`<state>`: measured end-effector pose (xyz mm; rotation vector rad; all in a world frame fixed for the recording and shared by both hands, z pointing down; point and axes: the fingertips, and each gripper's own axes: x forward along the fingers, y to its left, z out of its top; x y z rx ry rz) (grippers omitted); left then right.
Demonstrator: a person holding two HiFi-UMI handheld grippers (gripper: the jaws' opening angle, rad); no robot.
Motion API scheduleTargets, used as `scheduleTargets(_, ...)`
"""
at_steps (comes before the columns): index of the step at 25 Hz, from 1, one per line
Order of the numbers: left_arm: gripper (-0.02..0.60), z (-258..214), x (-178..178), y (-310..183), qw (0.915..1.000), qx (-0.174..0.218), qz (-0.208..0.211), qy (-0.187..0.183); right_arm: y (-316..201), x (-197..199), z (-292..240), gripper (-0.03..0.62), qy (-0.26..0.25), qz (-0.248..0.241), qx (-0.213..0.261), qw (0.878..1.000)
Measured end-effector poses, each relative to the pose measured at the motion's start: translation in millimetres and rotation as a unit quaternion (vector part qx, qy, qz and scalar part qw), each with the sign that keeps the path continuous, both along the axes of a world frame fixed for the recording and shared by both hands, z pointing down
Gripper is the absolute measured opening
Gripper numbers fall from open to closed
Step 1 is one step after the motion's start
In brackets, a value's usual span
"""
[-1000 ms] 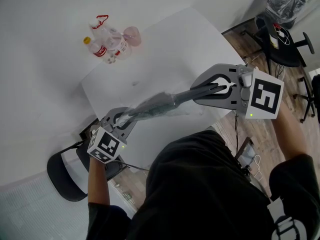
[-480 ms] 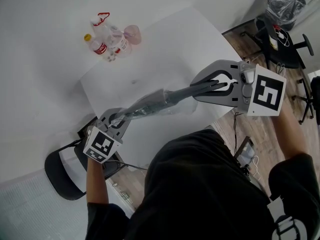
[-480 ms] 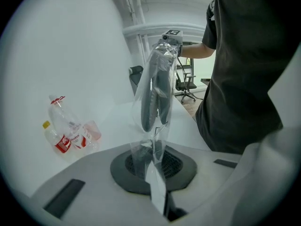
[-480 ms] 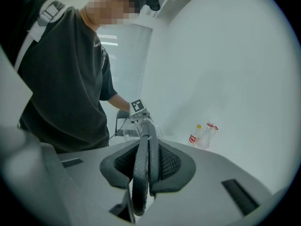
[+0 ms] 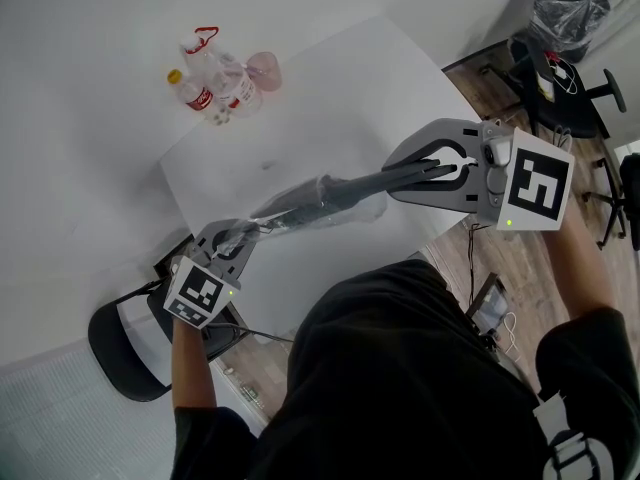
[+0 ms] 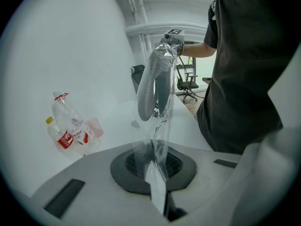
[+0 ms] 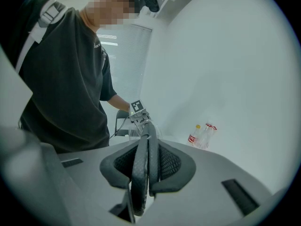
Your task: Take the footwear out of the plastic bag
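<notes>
A pair of flat grey footwear (image 5: 322, 196) hangs in the air over the table edge, partly inside a clear plastic bag (image 5: 268, 222). My right gripper (image 5: 388, 180) is shut on the footwear's bare end; in the right gripper view the two dark soles (image 7: 143, 164) stand on edge between its pads. My left gripper (image 5: 243, 236) is shut on the bag's far end. In the left gripper view the thin film (image 6: 159, 131) runs from the jaws up to the grey footwear (image 6: 151, 86). The bag is stretched taut between both grippers.
Several plastic bottles (image 5: 215, 86) lie together at the far left corner of the white table (image 5: 340, 88). A black chair (image 5: 120, 343) stands below the left gripper, an office chair (image 5: 570, 83) at the right on the wooden floor.
The left gripper has drawn a little down and to the left with the bag end, pulling the film tighter. The right gripper and the footwear have stayed in place.
</notes>
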<state>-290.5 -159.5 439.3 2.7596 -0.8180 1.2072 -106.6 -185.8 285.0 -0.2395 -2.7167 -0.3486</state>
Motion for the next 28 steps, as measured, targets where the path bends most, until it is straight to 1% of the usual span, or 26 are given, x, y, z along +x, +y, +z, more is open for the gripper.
scheduleTargets(11, 0.023, 9.1, -7.8, -0.7, 0.9999, -0.006, -0.011, 0.000, -0.9, 2.7, 3.6, 0.078, 0.006, -0.001, -0.001, 1.000)
scheduleTargets(28, 0.023, 28.7, -30.1, 2.2, 0.9986, -0.024, -0.045, 0.011, -4.7, 6.6, 6.3, 0.078, 0.015, 0.010, 0.003, 1.000)
